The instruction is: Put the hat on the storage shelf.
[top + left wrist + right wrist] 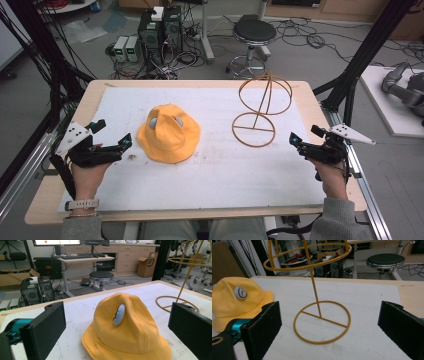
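A soft yellow cloth bucket hat with pale blue-grey oval patches on its crown sits brim-down on the white sheet that covers the wooden counter, left of the sheet's middle. In the left gripper view the hat lies straight ahead of the left hand-held gripper, framed between its two black jaws but beyond their tips and untouched; the jaws stand wide apart with nothing between them. From above, that left hand-held gripper rests near the counter's left edge, just beside the hat's brim, its jaw tips pointing toward it with a narrow gap left.

To the right of the hat, well apart from it, stands a mustard-yellow wire hat stand: a flat ring base with a cross bar, a thin upright rod, and a round wire cage on top. In the right gripper view the stand's base ring lies ahead between the jaws of the right hand-held gripper, which are also spread wide and hold nothing; the hat shows at the left there. From above, the right hand-held gripper sits by the counter's right edge, near the stand's base but clear of it.

Behind the counter on the floor are a black round stool and computer towers amid cables.
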Motion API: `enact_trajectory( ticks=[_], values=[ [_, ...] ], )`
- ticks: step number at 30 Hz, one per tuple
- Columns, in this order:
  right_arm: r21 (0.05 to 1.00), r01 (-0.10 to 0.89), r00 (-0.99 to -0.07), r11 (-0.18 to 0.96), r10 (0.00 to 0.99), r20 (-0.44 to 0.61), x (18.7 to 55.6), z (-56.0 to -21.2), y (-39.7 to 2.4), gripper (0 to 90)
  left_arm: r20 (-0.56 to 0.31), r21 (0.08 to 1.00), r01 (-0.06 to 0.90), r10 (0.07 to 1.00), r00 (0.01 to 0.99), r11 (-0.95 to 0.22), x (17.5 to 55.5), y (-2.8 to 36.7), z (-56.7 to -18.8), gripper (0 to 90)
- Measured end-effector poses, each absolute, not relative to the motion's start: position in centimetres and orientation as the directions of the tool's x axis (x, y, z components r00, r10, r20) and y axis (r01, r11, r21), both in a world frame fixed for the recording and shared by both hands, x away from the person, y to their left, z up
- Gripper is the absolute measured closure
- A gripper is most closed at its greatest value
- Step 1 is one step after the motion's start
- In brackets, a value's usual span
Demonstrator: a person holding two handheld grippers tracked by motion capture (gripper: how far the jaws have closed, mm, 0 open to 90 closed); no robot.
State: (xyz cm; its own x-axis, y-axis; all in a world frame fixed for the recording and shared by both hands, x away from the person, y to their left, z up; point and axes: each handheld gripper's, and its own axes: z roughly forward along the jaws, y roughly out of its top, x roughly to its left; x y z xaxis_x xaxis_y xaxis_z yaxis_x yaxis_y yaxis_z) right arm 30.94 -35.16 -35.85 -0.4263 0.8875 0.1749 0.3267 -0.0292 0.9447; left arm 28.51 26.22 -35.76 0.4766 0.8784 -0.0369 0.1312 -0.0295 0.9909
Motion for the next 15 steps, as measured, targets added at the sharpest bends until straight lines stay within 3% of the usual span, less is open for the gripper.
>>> enact_trajectory(
  ticks=[15],
  values=[
    [0.945,0.326,-0.424,-0.03,0.889,0.175,30.79,-35.89,-35.31,4.7,-0.039,0.989,0.143,0.878,0.477,-0.034,28.84,25.89,-35.91,1.7]
  ],
)
